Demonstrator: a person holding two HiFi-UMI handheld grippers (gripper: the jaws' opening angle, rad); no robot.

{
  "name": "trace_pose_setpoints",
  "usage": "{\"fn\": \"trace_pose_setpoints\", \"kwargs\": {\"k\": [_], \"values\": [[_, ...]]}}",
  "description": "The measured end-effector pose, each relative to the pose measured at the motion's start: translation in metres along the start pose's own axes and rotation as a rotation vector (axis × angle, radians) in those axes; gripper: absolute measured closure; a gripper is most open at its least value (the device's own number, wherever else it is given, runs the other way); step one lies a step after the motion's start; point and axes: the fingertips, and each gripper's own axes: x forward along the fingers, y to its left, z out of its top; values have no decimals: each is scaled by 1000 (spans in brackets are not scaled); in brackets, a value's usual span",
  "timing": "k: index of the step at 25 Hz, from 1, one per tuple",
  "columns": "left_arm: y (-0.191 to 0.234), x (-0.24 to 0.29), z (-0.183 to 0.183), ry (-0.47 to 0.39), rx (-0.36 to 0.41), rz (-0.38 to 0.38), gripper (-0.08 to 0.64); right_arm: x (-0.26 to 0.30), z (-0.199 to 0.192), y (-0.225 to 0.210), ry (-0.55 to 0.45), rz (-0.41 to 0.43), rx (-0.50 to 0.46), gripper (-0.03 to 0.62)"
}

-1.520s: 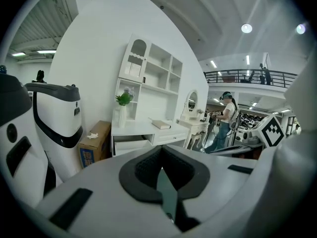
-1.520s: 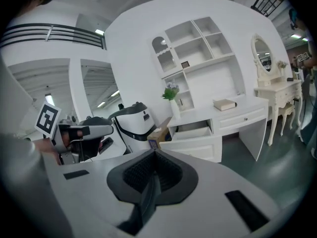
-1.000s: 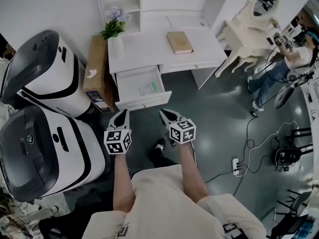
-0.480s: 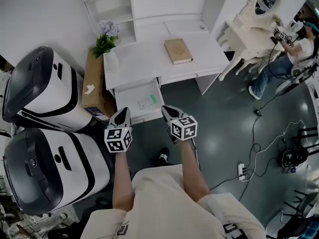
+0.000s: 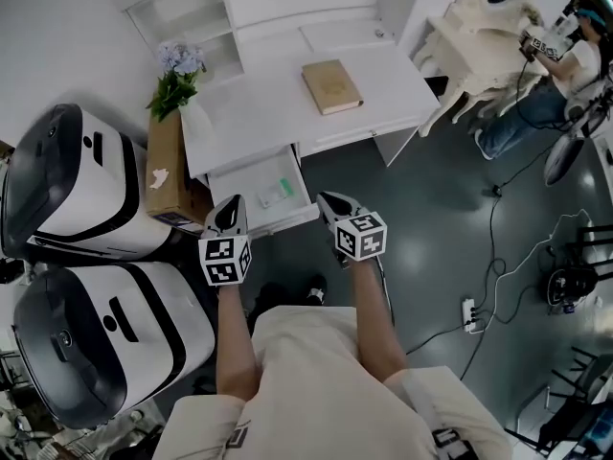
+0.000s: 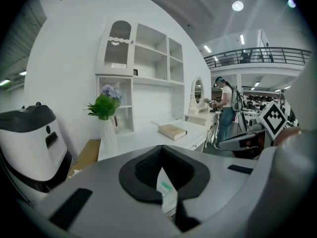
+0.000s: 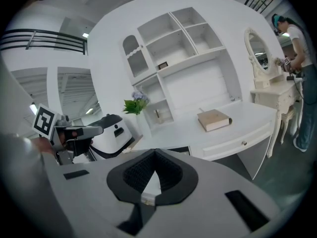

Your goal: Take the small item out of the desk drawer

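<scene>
Both my tongs are clenched with nothing in them. The left tongs [image 5: 230,207] show their dark pads meeting tip to tip in the left gripper view, and the right tongs [image 5: 331,200] look the same in the right gripper view. I have them side by side with a gap between them, on the near side of the open drawer [image 5: 247,172]. The left tongs sit over the left end of its front panel. The right tongs are just off its near right corner.

The small item [image 5: 275,193], a flat white piece with a green patch, lies on the drawer floor toward the right. Neither pair of tongs touches it.

The drawer hangs out from under the white worktop [image 5: 268,113]. A tan book [image 5: 331,86] lies flat on the right part of the worktop, and a vase of flowers [image 5: 177,73] stands at its far left corner. A cardboard box [image 5: 165,166] stands left of the worktop, with two white-and-black machines [image 5: 72,190] further left. At the far right a person [image 5: 565,60] stands beside a cream dressing table [image 5: 474,27].
</scene>
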Motion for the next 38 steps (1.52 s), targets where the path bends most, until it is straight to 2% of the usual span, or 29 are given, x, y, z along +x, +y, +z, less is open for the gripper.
{"fn": "trace_pose_setpoints", "kwargs": {"k": [6,11,14,17,21,23,30,34,38], "values": [[7,31,-3,18,-14,-19,543,5,-11,-16,43,-28,-8,568],[18,63,3,44,50,-55,543,19,-8,-27,40,-66,28,568],[24,84,6,57,100,-103,543,32,-4,-27,41,-82,47,568],[32,107,3,74,144,-183,543,44,-4,-25,53,-97,55,568],[41,134,-14,127,285,-325,543,59,-7,-25,55,-136,99,568],[44,145,-21,152,327,-396,543,70,-9,-26,63,-160,107,568],[48,178,-67,228,327,-559,543,100,-10,-25,72,-232,136,568],[42,184,-99,297,352,-665,543,118,-24,-15,101,-262,158,568],[43,196,-126,353,362,-729,543,132,-38,-7,137,-284,181,568]]}}
